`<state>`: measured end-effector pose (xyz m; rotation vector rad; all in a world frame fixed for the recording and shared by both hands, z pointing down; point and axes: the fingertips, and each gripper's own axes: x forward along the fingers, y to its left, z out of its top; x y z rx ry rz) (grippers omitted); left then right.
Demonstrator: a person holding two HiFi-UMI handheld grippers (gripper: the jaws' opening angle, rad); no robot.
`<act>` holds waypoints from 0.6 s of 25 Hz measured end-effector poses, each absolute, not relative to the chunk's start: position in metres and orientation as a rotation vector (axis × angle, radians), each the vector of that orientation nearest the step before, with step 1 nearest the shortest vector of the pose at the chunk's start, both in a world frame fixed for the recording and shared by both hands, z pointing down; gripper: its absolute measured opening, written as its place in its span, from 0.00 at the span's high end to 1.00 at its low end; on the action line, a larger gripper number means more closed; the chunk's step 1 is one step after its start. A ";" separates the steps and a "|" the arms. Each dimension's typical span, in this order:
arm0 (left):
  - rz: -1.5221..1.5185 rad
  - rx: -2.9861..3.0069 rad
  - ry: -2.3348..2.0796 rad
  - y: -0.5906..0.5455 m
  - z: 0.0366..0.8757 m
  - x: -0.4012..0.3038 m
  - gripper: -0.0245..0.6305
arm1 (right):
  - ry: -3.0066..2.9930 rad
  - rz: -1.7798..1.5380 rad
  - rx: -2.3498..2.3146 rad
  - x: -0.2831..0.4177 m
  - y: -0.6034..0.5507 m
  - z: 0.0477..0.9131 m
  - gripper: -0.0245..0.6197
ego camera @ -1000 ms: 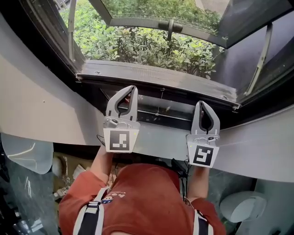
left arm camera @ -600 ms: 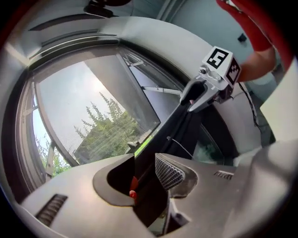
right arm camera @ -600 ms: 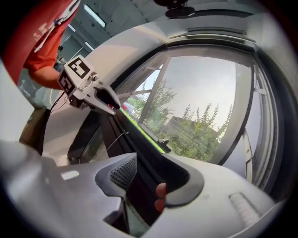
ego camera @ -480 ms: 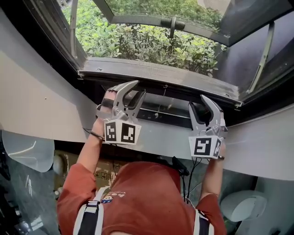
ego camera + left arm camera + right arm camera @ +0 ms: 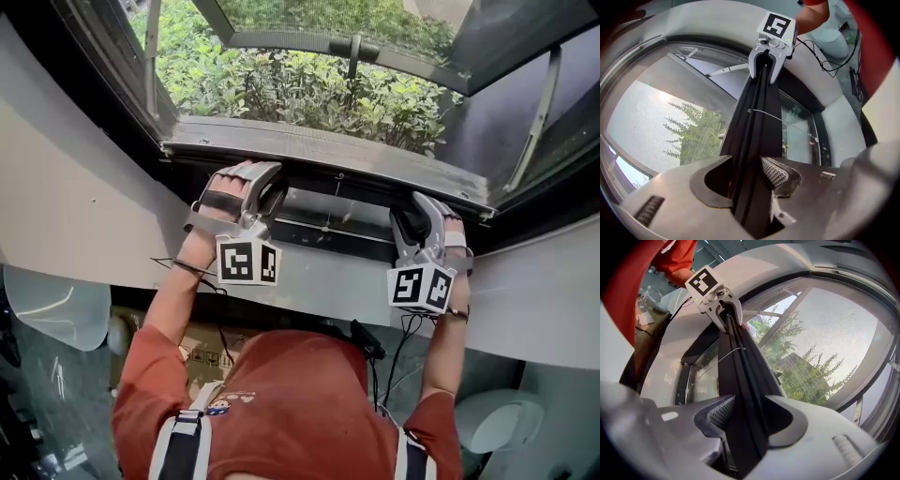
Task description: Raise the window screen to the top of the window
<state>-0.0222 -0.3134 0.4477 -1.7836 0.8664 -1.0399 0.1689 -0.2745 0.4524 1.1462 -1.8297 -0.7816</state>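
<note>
Window screen bar [image 5: 752,136] (black, with a thin cord across it) lies low in the window, at the bottom of the opening. The left gripper [image 5: 262,180] and right gripper [image 5: 419,208] straddle it, well apart. Both sets of jaws have just been opening and now stand wide, with the bar between them and not clamped. Green shrubs [image 5: 309,89] show outside, and the person's red shirt [image 5: 281,403] is below.

Black window screen rail [image 5: 756,140], down low
</note>
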 end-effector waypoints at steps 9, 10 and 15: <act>-1.102 -1.772 0.856 -0.320 0.454 -0.027 0.71 | -1.828 -0.804 1.139 0.168 -0.275 0.452 0.65; -1.103 -1.780 0.857 -0.320 0.454 -0.027 0.70 | -1.831 -0.805 1.140 0.168 -0.275 0.452 0.65; -1.086 -1.884 0.855 -0.320 0.456 -0.024 0.70 | -1.832 -0.808 1.145 0.170 -0.275 0.458 0.65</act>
